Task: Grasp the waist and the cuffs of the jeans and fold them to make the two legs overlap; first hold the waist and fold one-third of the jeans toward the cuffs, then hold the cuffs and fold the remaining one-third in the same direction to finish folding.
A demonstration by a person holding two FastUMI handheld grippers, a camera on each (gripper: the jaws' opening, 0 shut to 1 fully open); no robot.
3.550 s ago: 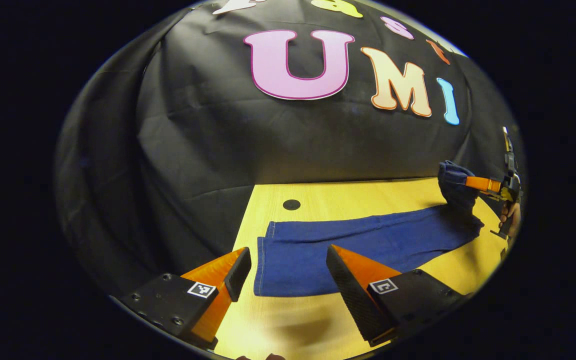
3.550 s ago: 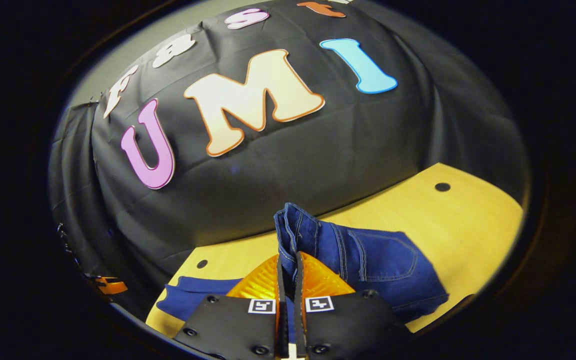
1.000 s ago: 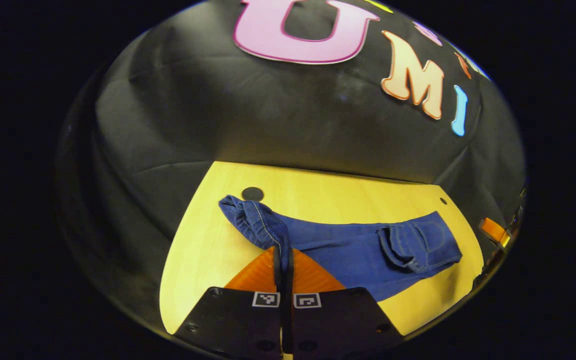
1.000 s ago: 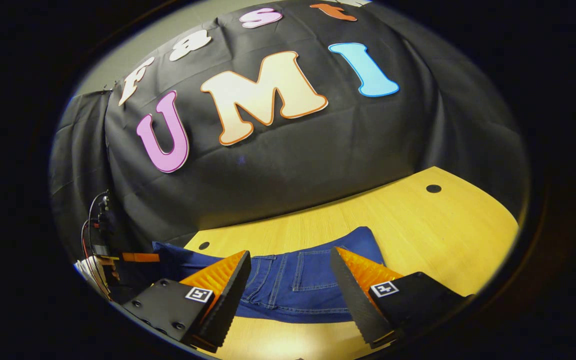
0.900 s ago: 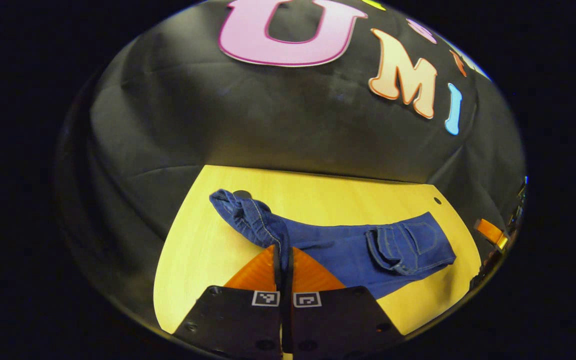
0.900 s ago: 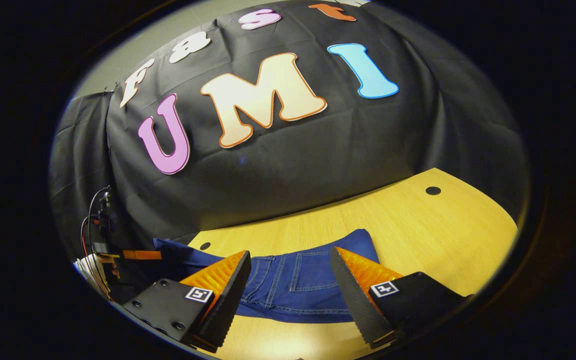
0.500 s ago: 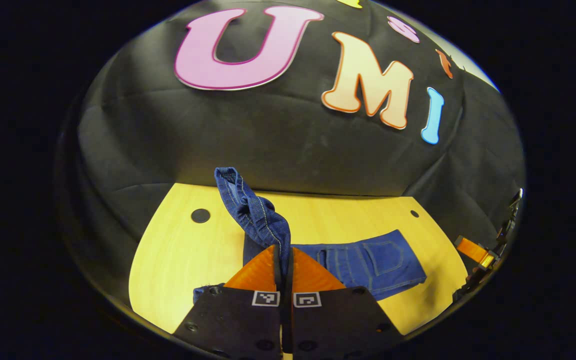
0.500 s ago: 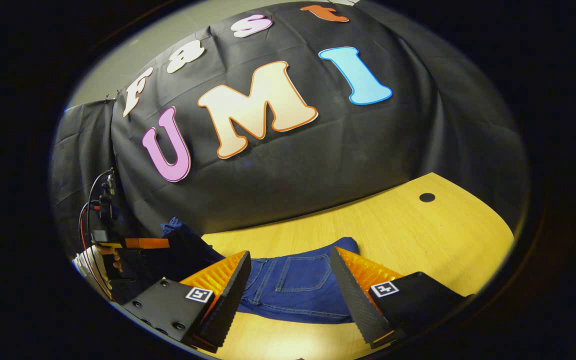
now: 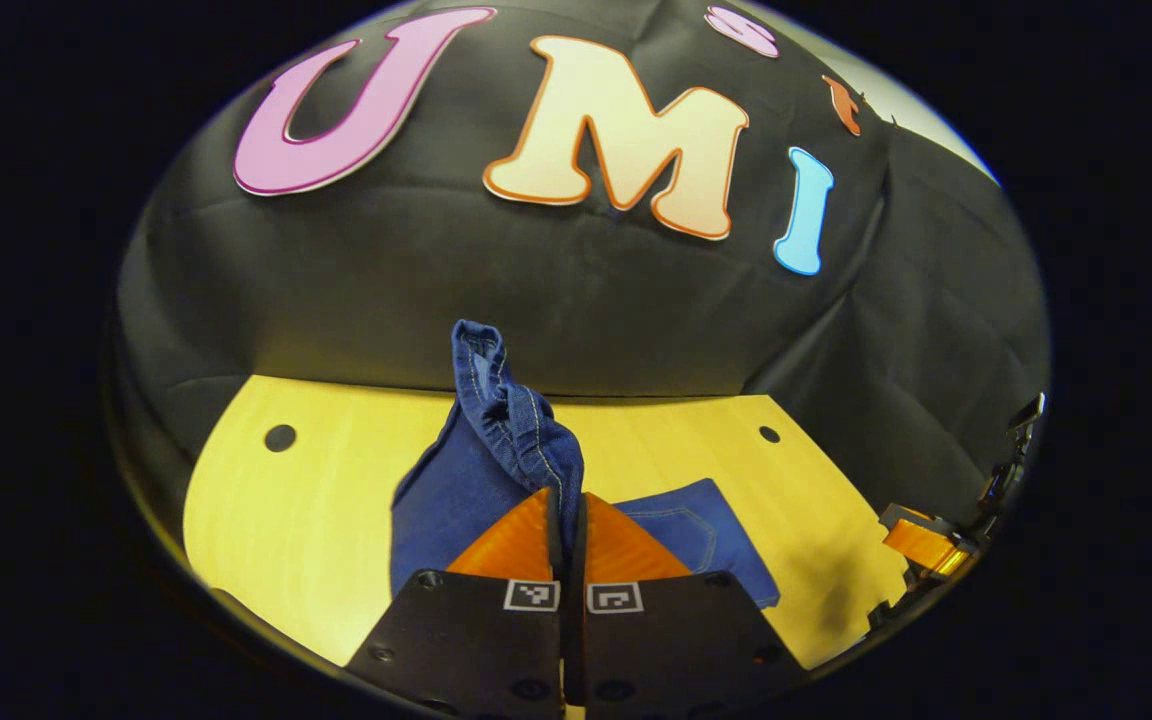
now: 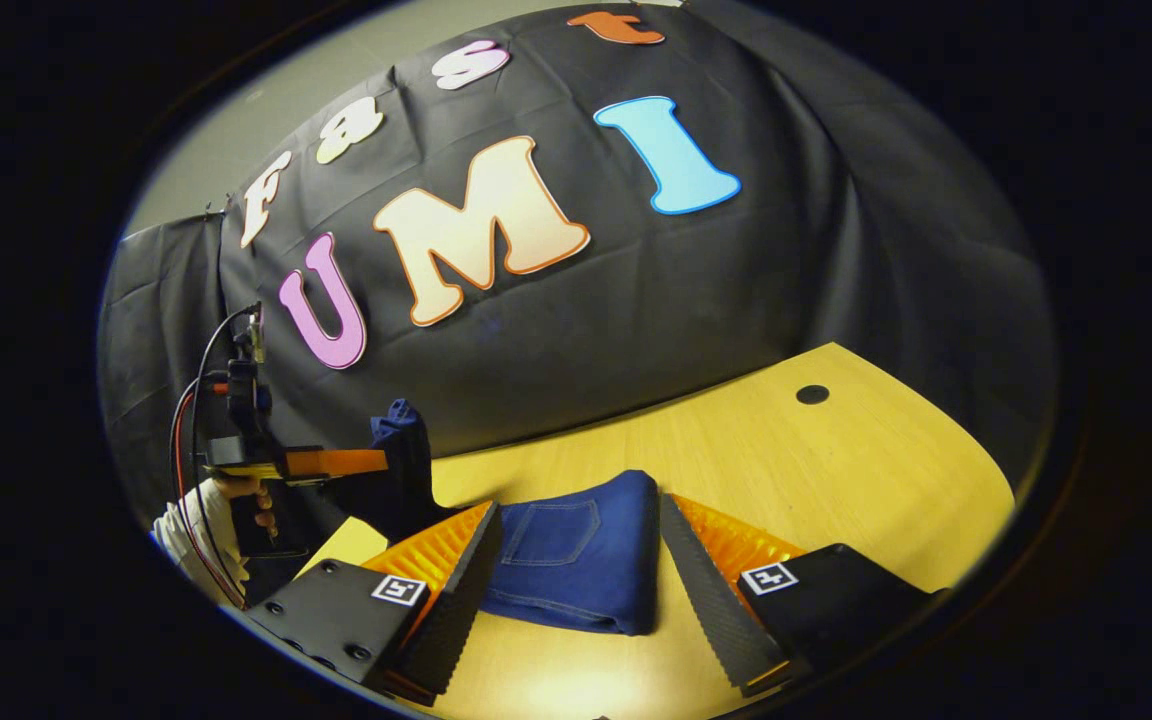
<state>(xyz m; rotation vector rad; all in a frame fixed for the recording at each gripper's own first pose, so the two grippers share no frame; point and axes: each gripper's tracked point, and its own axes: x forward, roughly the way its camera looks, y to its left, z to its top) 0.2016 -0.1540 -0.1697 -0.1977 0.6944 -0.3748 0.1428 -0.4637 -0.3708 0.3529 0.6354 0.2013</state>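
Note:
Blue jeans (image 10: pixel 576 560) lie folded on the yellow wooden table (image 10: pixel 836 480), a back pocket facing up. My left gripper (image 9: pixel 566 500) is shut on the cuffs (image 9: pixel 496 400), which stand bunched above its orange fingers, with the leg hanging down to the folded part (image 9: pixel 706 530). My right gripper (image 10: pixel 576 515) hovers open just in front of the folded jeans, one finger on each side and nothing between them. In the right gripper view the left gripper (image 10: pixel 336 462) holds the raised cuffs (image 10: pixel 401 440) at the far left, a hand (image 10: pixel 236 500) behind it.
Small dark holes mark the table top (image 9: pixel 280 437) near its back corners (image 10: pixel 812 394). The black cloth wall rises right behind the table. The right gripper's orange finger (image 9: pixel 921 540) shows at the right edge of the left gripper view. Bare wood stretches right of the jeans.
The left gripper closed on the cuffs, lifted them and carried them toward the waist end, shortening the jeans. The right gripper let go of the waist and stays open.

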